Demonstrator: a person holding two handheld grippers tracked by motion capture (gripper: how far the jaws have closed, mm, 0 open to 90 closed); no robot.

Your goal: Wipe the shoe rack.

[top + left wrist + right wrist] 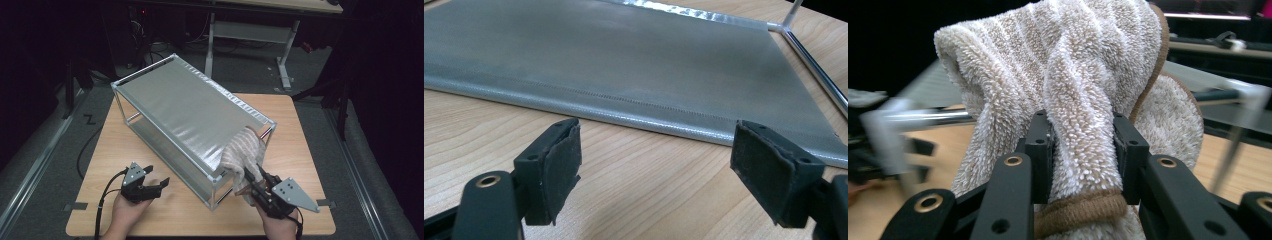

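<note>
1. A dark room with a grey floor surrounds a light wooden table (150,210) with a smooth, grained top.
2. On the table stands a box-shaped rack (190,107) of thin metal tubes, set at an angle, with two flat shelves of grey woven fabric stitched along the edges.
3. A fluffy towel (245,152), beige with pale stripes and a brown hem, is bunched at the rack's near right corner, draped against the top shelf's edge and hanging down beside the corner post.
4. The right hand (280,225) comes in from the bottom edge, wrist low, pointing the right claw (252,187) up and away toward the rack; its black pads are clenched on a thick fold of the towel, as the right gripper view shows.
5. The left hand (125,210) rests on the table near the rack's front, aiming the left claw (157,185) level at the lower shelf; its worn foam pads (559,170) stand wide apart with nothing between them.
</note>
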